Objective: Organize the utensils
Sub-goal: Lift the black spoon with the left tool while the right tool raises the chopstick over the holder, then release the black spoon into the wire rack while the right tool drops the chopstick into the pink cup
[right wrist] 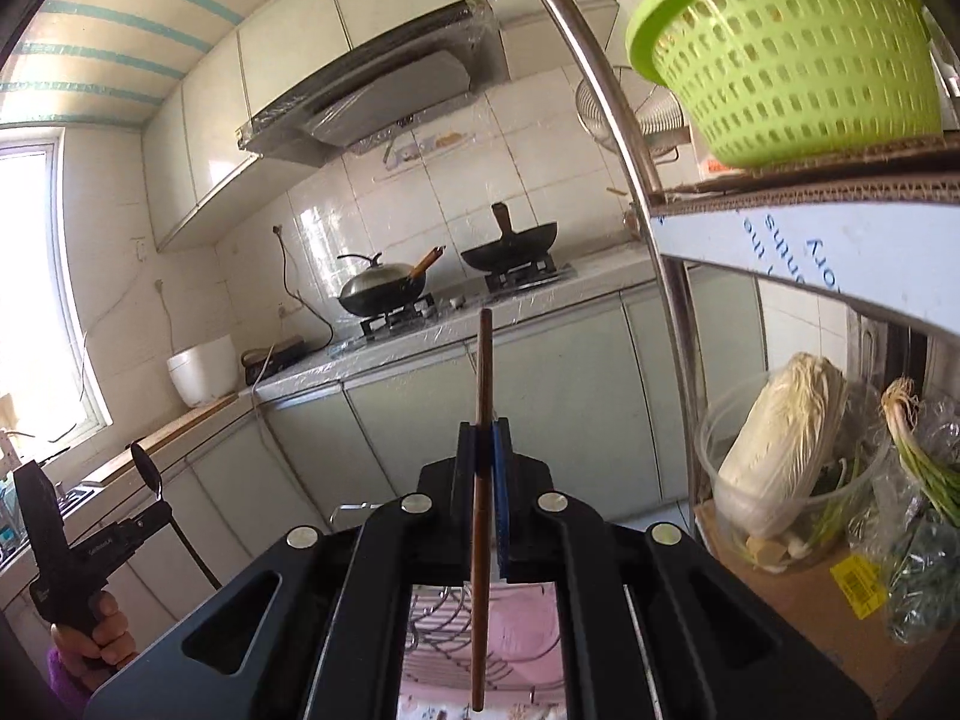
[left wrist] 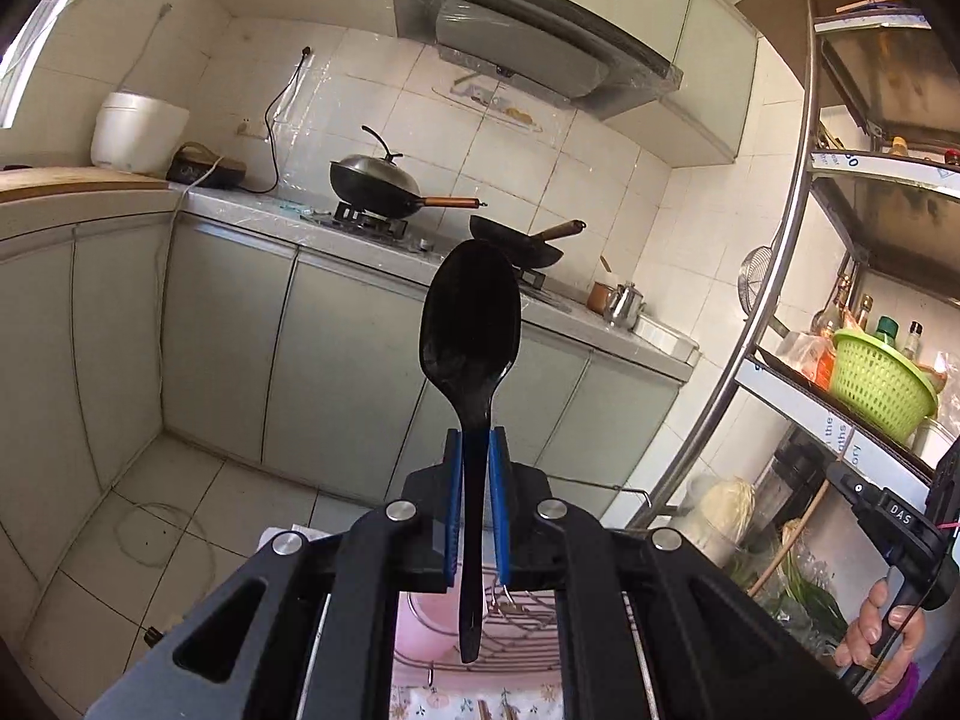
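Observation:
My left gripper [left wrist: 477, 444] is shut on the neck of a black spoon [left wrist: 471, 312], whose bowl stands up ahead of the blue pads [left wrist: 498, 480] while the handle hangs down behind them. My right gripper [right wrist: 485, 438] is shut on a brown wooden chopstick [right wrist: 485, 360] that runs upright between the jaws and down past them. Both are held high in the air over a wire rack [left wrist: 516, 630] and something pink beneath. In the right wrist view the left gripper [right wrist: 157, 495] with the black spoon [right wrist: 146, 468] shows at the lower left, held by a hand [right wrist: 105, 624].
A kitchen counter [left wrist: 360, 228] with two woks [left wrist: 375, 180] on a gas stove runs along the tiled wall, under a range hood [left wrist: 528, 48]. A white rice cooker [left wrist: 138, 132] stands at the left. A metal shelf unit [right wrist: 636, 138] at the right holds a green basket [right wrist: 792, 54], cabbage [right wrist: 774, 438] and bottles.

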A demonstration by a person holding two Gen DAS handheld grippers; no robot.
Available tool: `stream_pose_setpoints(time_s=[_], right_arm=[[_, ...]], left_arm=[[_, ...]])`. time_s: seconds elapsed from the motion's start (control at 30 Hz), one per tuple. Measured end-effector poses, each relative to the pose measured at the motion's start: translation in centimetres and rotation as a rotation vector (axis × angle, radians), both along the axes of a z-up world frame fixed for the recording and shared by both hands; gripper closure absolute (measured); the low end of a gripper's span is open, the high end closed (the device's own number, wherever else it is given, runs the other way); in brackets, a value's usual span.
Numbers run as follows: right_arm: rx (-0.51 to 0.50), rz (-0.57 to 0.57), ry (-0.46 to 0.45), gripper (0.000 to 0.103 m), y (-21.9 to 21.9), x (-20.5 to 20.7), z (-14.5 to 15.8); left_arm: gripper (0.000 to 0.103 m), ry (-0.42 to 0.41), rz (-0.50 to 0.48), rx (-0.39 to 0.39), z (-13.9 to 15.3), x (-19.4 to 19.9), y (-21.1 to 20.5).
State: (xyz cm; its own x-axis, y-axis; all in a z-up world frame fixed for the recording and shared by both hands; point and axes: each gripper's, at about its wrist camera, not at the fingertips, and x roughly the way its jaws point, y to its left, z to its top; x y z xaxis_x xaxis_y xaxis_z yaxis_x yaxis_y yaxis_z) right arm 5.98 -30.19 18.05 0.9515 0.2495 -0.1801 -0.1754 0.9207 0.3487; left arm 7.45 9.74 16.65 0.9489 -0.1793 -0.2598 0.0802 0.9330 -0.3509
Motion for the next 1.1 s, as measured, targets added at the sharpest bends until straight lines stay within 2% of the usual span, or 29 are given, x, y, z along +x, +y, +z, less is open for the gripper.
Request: stream_pose_setpoints(time_s=[0.2, 0.4, 0.5, 0.7, 0.93, 1.1], right_arm=[[-0.054, -0.079, -0.090, 0.097, 0.1, 1.7, 0.3], [-0.071, -0.098, -0.086, 0.097, 0.6, 4.0, -1.6], [-0.093, -0.098, -0.062, 0.097, 1.0, 4.9, -2.8], [-0.109, -0.071, 0.036, 0.097, 1.4, 6.3, -6.0], [-0.101, -0.031, 0.173, 0.097, 1.6, 7.7, -9.2], [-0.094, -0.010, 0.222, 0.097, 2.0, 7.9, -10.5]], left_arm=[[0.095, -0.049, 0.052, 0.054, -0.9, 3.1, -1.4], [0.095, -0.074, 0.061, 0.143, -3.6, 5.2, -3.6], [0.095, -0.060, 0.063, 0.185, -5.3, 5.8, -4.5], [0.095, 0.013, 0.048, 0.219, -8.7, 6.9, -5.2], [0.095, 0.102, 0.011, 0.197, -10.7, 7.9, -4.9], [0.095, 0.165, -0.021, 0.155, -11.6, 8.6, -4.5]])
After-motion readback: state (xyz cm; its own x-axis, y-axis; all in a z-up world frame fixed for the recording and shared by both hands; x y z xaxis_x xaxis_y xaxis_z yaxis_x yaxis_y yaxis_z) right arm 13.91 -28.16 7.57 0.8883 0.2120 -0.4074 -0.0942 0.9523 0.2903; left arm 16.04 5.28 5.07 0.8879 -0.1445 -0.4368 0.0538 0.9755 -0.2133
